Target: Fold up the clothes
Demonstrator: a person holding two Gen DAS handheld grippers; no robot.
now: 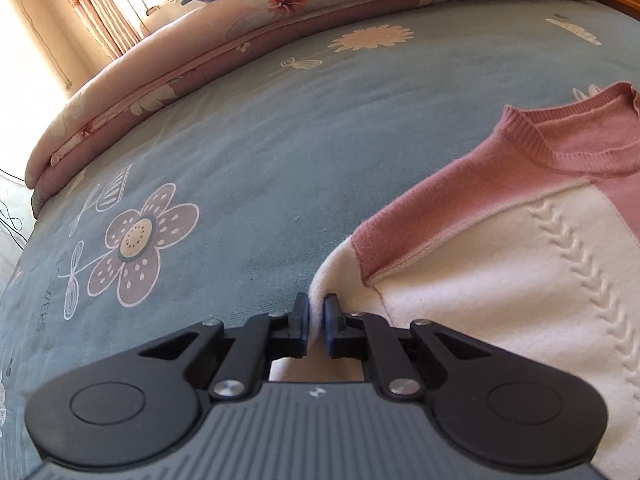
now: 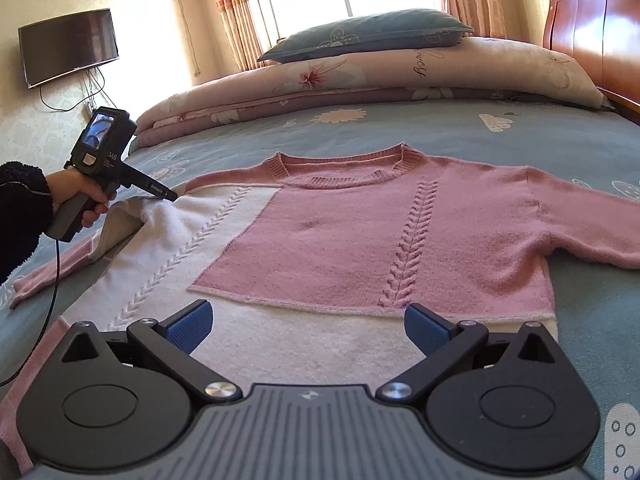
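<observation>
A pink and white knit sweater [image 2: 360, 240] lies flat, front up, on the blue flowered bed sheet [image 2: 500, 136]. In the left wrist view my left gripper [image 1: 318, 306] is shut, its blue pads pinching a fold of the sweater's [image 1: 500, 260] white cloth near the left shoulder. The right wrist view shows that same left gripper [image 2: 170, 195], held in a person's hand [image 2: 76, 196], at the sweater's left shoulder, where the white cloth bunches up. My right gripper [image 2: 308, 326] stands open over the white hem, with nothing pinched between its blue pads.
A folded floral quilt [image 2: 360, 80] and a blue pillow [image 2: 368, 34] lie across the far side of the bed. A wooden headboard [image 2: 592, 32] stands at the right. A wall television [image 2: 68, 46] hangs at the left. A cable trails from the left gripper handle.
</observation>
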